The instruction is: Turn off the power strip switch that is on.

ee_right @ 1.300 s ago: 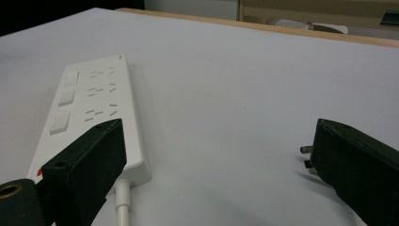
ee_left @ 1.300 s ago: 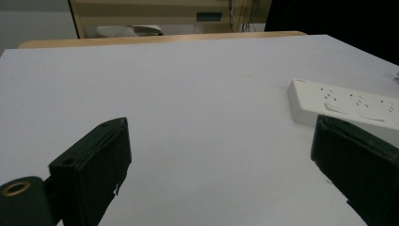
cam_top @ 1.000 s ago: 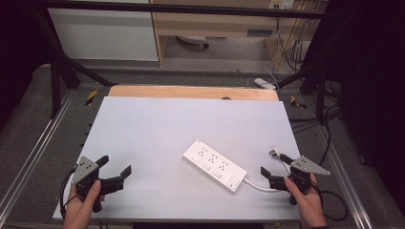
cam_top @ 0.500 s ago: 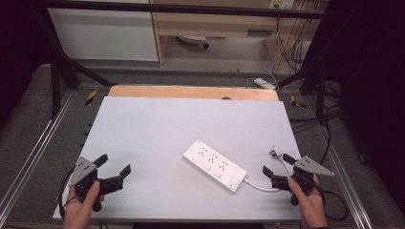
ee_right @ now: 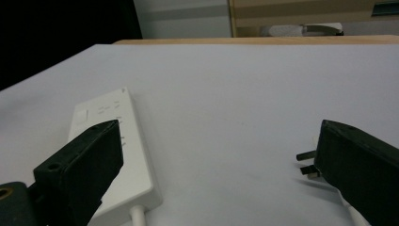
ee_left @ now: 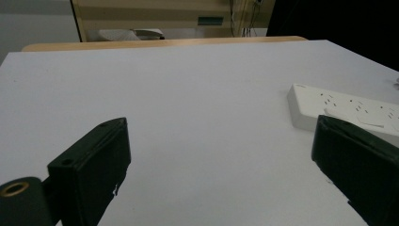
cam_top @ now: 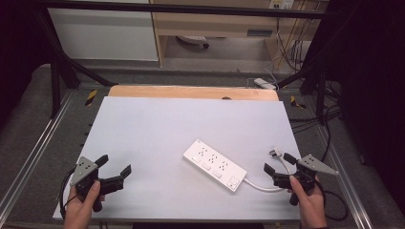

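A white power strip (cam_top: 215, 165) lies at an angle on the white table (cam_top: 157, 129), right of the middle. Its white cable (cam_top: 260, 185) loops round to a plug (cam_top: 275, 152) lying loose on the table. My right gripper (cam_top: 278, 163) is open near the front right edge, with the plug just beyond its far jaw. In the right gripper view the strip (ee_right: 136, 160) is behind the left jaw and the plug's prongs (ee_right: 306, 162) poke out beside the right jaw, nothing held in my gripper (ee_right: 219, 129). My left gripper (cam_top: 113, 165) stands open at the front left, holding nothing; the strip (ee_left: 348, 110) is off to its right.
A wooden board edge (cam_top: 191, 91) runs along the table's far side. Metal rails (cam_top: 33, 157) flank the table. Beyond it stand a cabinet and loose cables (cam_top: 286, 52) on the floor. Bare table surface spreads between the two grippers.
My right gripper has drifted slightly to the right near the plug. The left gripper has hardly moved. The strip and plug lie where they were.
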`<state>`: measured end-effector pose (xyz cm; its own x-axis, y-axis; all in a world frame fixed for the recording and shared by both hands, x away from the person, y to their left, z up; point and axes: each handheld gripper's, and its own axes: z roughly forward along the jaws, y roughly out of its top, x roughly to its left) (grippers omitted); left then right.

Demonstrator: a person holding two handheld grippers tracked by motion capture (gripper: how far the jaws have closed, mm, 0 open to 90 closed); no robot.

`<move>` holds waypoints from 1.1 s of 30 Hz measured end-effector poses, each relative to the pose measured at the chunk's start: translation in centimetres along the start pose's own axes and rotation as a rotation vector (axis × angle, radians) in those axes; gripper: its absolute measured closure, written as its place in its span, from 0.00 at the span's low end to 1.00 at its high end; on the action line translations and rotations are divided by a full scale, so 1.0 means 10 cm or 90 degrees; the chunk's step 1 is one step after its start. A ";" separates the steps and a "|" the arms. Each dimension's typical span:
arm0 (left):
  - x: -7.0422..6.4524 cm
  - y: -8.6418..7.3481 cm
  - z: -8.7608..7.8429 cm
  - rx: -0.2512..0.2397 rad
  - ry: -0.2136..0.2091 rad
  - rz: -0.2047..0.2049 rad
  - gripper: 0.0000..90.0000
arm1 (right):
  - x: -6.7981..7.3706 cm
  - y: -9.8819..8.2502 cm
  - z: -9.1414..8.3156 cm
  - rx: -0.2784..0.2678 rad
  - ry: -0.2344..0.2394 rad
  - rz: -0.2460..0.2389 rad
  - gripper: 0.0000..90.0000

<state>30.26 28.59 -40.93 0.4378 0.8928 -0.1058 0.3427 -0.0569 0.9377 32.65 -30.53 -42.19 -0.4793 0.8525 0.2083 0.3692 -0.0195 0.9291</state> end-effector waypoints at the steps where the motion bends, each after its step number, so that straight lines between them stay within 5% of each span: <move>1: 0.00 0.00 0.01 0.003 -0.002 0.002 0.06 | 0.01 0.01 0.00 -0.003 0.001 0.010 0.02; 16: -0.02 -0.02 0.04 0.010 -0.008 0.001 0.06 | 0.19 0.17 0.00 -0.006 0.002 -0.028 0.03; 20: -0.02 -0.02 0.04 0.012 -0.007 0.002 0.06 | 0.28 0.25 0.00 0.001 -0.021 -0.058 0.07; 33: -0.02 -0.03 0.03 0.018 -0.009 0.009 0.06 | 0.36 0.47 0.13 0.022 0.016 -0.066 0.04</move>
<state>30.29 28.29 -41.29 0.4549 0.8852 -0.0970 0.3592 -0.0827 0.9296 33.63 -26.87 -37.49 -0.5358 0.8358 0.1193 0.3441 0.0871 0.9349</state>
